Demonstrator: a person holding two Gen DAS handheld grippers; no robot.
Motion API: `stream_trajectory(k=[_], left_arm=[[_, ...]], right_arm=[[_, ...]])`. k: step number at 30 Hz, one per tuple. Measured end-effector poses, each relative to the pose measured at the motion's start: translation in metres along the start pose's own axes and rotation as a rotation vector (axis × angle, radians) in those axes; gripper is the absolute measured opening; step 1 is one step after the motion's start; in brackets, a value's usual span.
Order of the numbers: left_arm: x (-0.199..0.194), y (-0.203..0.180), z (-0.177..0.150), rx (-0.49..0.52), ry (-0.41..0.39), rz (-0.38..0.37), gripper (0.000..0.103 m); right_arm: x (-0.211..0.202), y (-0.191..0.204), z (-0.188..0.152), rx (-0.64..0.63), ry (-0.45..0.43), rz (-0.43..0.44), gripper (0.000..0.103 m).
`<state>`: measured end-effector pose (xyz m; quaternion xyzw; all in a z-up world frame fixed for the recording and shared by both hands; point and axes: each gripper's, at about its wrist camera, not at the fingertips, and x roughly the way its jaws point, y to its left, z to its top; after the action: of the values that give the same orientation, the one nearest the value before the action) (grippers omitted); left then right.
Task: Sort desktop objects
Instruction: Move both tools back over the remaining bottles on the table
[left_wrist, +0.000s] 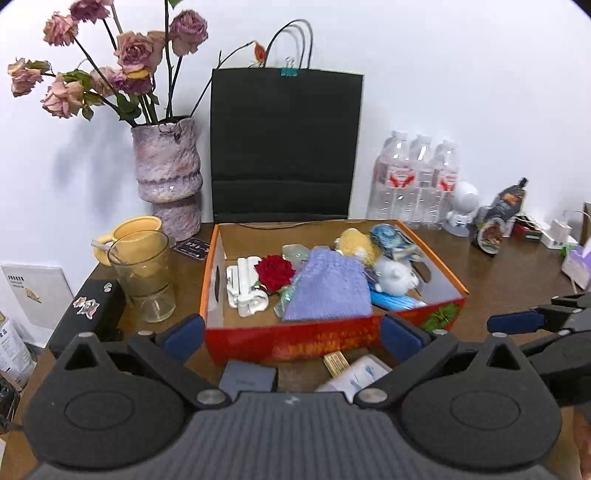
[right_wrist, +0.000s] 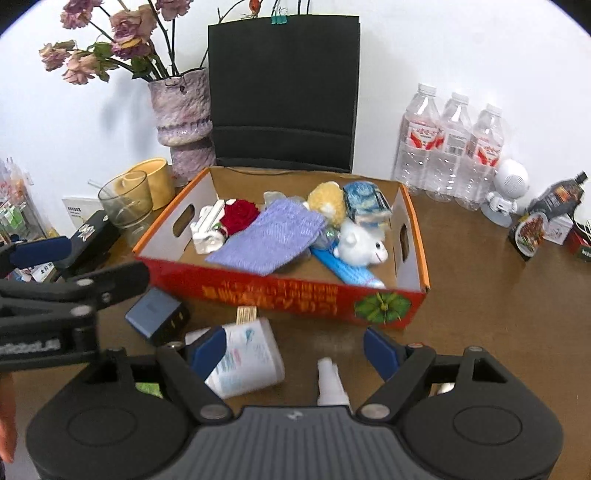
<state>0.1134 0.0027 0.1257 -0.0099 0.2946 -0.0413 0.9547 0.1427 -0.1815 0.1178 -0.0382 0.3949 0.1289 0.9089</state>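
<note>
A red and orange cardboard box (left_wrist: 332, 338) (right_wrist: 280, 291) stands mid-desk. It holds a purple cloth (left_wrist: 327, 290) (right_wrist: 267, 238), a red rose (left_wrist: 275, 271), white and yellow plush toys and a blue packet. My left gripper (left_wrist: 291, 336) is open and empty, just in front of the box. My right gripper (right_wrist: 295, 349) is open and empty, above a small white spray bottle (right_wrist: 330, 384). In front of the box lie a white tissue pack (right_wrist: 247, 360) (left_wrist: 356, 376), a dark blue charger block (right_wrist: 157, 314) (left_wrist: 247, 378) and a small wooden piece (right_wrist: 246, 314).
Behind the box stand a black paper bag (left_wrist: 284, 147), a purple vase with dried roses (left_wrist: 168, 173) and three water bottles (right_wrist: 448, 147). A glass cup (left_wrist: 142, 275), a yellow mug (left_wrist: 135, 230) and a black case (left_wrist: 92, 314) are at the left. Small packets crowd the right edge.
</note>
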Motion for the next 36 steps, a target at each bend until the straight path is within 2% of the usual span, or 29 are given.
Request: stream_trajectory(k=[4,8,13,17,21,31,36], left_arm=[[-0.016,0.001,-0.022,-0.021,-0.018,-0.003,0.103],[-0.031,0.003,-0.045,-0.042,-0.035,-0.007,0.103],[-0.043,0.005,-0.078,-0.061,-0.037,-0.003,0.103],[-0.036,-0.001,-0.112,0.009,-0.019,0.068,0.103],[-0.035,0.001,-0.138,0.01,-0.008,0.06,0.103],[-0.029,-0.001,-0.162,0.01,0.039,0.015,0.103],[-0.026,0.0,-0.165,0.004,0.058,0.009,0.103]], right_arm=[[-0.011,0.0,-0.024,0.012,-0.018,-0.004,0.081],[-0.025,0.003,-0.05,-0.009,-0.091,-0.052,0.082],[-0.029,0.008,-0.087,0.008,-0.121,-0.068,0.083],[-0.023,0.016,-0.124,-0.006,-0.145,-0.07,0.083],[-0.021,0.027,-0.152,-0.04,-0.182,-0.104,0.083],[-0.002,0.029,-0.175,-0.005,-0.117,-0.097,0.086],[0.0,0.024,-0.177,0.034,-0.119,-0.095,0.091]])
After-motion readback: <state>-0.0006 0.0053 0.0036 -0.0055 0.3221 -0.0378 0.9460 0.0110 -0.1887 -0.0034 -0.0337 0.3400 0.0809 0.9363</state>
